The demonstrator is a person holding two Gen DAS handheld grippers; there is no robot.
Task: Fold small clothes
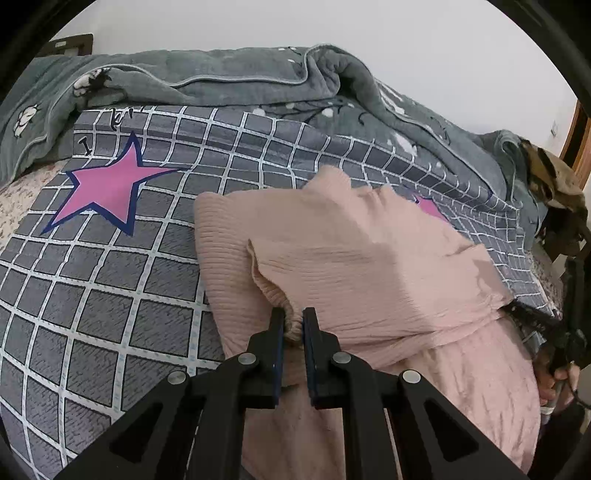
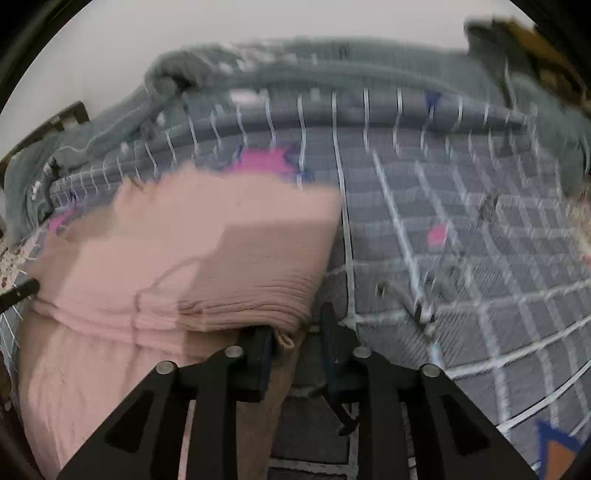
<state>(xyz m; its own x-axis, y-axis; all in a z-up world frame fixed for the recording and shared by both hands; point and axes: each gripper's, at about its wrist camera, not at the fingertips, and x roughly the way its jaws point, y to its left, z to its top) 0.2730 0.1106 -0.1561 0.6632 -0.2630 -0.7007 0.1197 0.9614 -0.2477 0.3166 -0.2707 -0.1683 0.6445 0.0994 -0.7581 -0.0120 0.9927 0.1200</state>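
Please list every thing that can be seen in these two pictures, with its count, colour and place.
Pink ribbed knit garment: one, pale pink, partly folded on the bed, near edge.
Grey checked bed sheet with pink stars: one, grey with white lines, under the garment.
Grey-green fleece blanket: one, bunched along the far side.
White wall: one, behind the bed.
Left gripper: one, black, shut on the garment's edge.
Right gripper: one, black, at the garment's corner; grip unclear.
Hand: one, on the right gripper's handle.

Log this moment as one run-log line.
stage: folding | item: pink ribbed knit garment on grey checked bedsheet | left tongs: shut on garment's edge | right tongs: open, garment's edge between
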